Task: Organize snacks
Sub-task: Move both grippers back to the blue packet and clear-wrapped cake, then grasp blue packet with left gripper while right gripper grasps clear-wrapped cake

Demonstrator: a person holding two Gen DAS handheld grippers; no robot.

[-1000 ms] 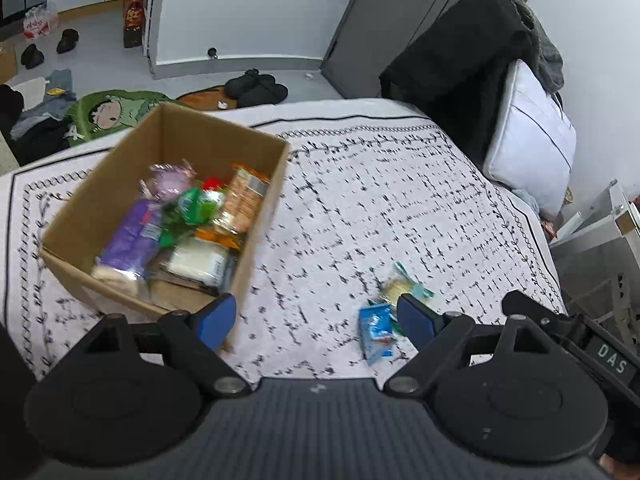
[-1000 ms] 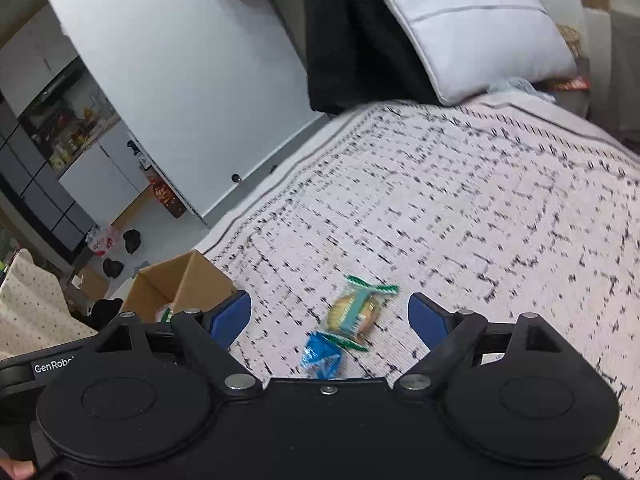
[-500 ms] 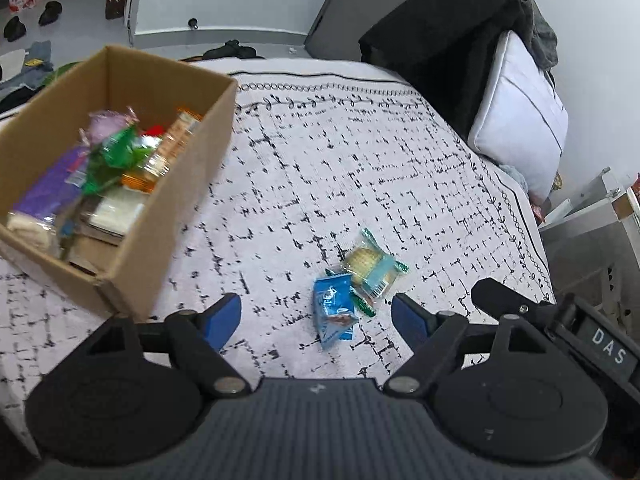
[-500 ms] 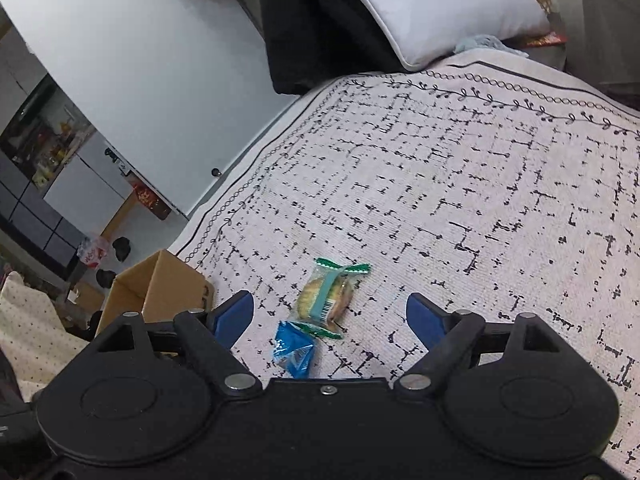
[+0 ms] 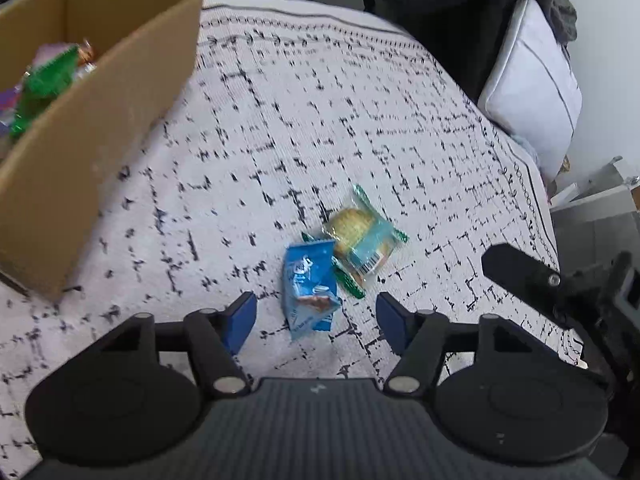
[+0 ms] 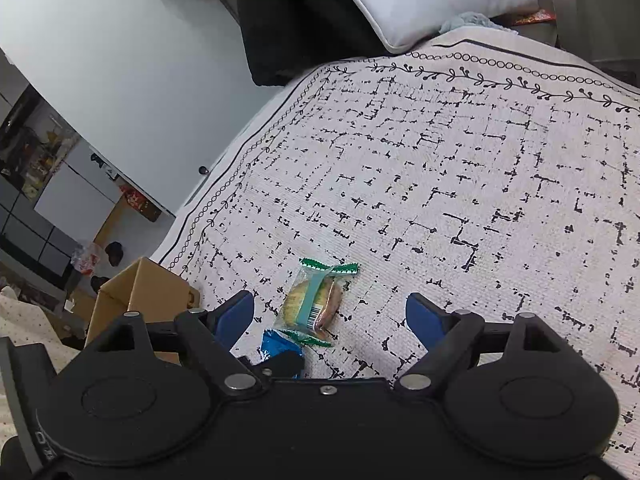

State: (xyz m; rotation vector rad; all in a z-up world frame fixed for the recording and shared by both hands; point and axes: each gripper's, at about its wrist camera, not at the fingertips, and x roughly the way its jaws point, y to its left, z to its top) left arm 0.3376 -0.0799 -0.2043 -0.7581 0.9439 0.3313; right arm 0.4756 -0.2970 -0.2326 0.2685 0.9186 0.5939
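Two loose snacks on a white bedspread with broken black line pattern (image 5: 320,100), touching each other: a small blue foil snack packet (image 5: 310,286) and, just beyond it, a clear green-edged wrapper holding a round biscuit (image 5: 360,236). Left tongs (image 5: 316,320) with blue pads, closing either side of the blue packet, pads not yet pressing it. Right tongs (image 6: 330,316) spread wide around the biscuit wrapper (image 6: 314,304) — nothing gripped. To the left, an open brown cardboard box (image 5: 100,92) on the bed, with colourful packets inside.
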